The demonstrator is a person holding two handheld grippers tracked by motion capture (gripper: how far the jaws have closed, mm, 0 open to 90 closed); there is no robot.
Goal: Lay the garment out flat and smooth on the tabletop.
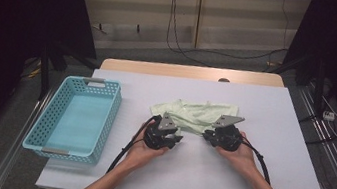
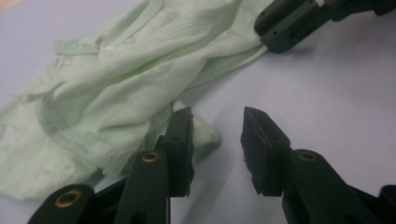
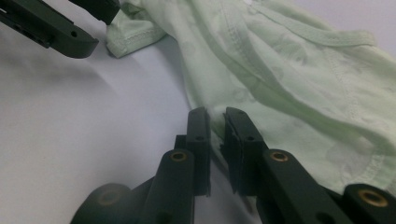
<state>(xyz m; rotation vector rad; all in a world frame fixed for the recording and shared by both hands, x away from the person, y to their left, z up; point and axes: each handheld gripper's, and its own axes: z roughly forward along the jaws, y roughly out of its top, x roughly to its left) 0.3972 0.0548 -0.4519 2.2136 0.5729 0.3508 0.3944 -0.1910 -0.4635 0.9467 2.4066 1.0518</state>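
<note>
A pale green garment (image 1: pixel 196 116) lies crumpled mid-table. The right gripper (image 3: pixel 215 122) pinches its near edge between almost-closed jaws. The left gripper (image 2: pixel 215 126) stands open at a hem corner; any contact is hard to judge.

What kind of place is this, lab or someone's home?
Probably a lab or data-collection room, not a home: a white work table, loose cables on the grey floor behind it, and dark equipment stands at the sides.
</note>
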